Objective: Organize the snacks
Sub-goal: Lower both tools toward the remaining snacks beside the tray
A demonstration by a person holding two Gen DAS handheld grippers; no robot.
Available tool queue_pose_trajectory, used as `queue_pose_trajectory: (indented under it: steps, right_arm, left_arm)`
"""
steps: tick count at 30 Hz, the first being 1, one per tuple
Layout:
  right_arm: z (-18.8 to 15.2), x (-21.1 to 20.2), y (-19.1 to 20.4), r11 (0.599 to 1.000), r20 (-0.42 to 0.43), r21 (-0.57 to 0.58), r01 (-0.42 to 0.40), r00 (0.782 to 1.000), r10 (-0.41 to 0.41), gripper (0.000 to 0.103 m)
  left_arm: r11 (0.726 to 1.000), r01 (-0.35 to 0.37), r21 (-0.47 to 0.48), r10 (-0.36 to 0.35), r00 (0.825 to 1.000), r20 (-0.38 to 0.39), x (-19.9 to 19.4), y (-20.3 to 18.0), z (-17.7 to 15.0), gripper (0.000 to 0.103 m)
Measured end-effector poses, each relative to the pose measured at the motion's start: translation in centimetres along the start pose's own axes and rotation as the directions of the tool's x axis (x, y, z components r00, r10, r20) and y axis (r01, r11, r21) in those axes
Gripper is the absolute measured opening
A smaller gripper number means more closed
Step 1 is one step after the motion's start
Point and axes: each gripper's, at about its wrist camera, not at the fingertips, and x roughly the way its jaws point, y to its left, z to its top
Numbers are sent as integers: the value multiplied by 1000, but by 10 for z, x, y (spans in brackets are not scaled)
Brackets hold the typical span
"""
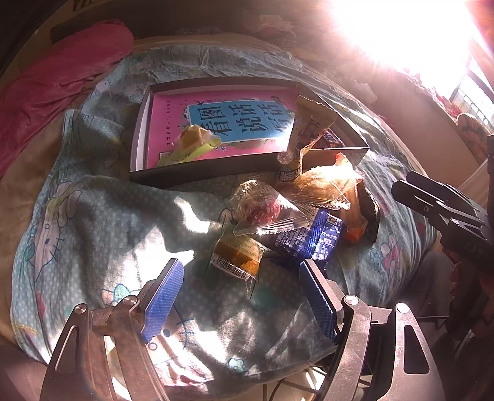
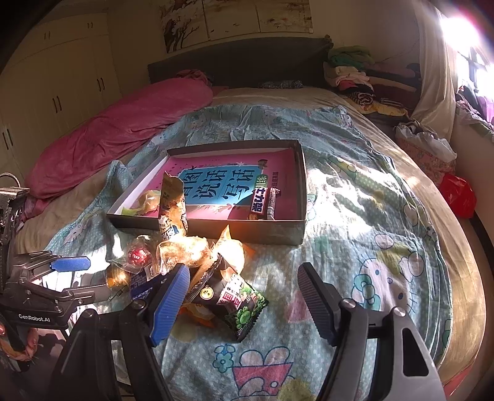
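Window glare over snack pile, labels unreadable

"GenRobot.AI" on left tool, "说话" on pink book

Left gripper: two blue pads with a fine diamond texture are mounted on dusty grey metal fingers. Round silver screw heads are seen at the finger pivots, and triangular cut-outs in the dark frame arms below. Thin black cables are visible under the frame.

Right gripper: one ribbed blue pad is fitted on the near finger, while the other pad appears dark, in shadow. Black frame arms with triangular cut-outs and silver pivot screws are shown.

On the left unit's black body, white "GenRobot.AI" lettering is printed; small screws and a metal cable loop are seen on it.
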Motion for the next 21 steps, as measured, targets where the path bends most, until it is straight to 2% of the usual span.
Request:
queue_pose_trajectory:
  steps: [15, 21]
  right_arm:
    - [-11, 14, 1, 1000, -69, -27, 8, 998, -10, 72]
    - [-14, 19, 4, 998, -96, -65, 18, 995, -24, 72]
  left_arm:
    - [1000, -14, 4, 14, 999, -46, 16, 5, -4, 79]
    - [1000, -15, 13, 15, 999, -35, 19, 6, -1, 79]
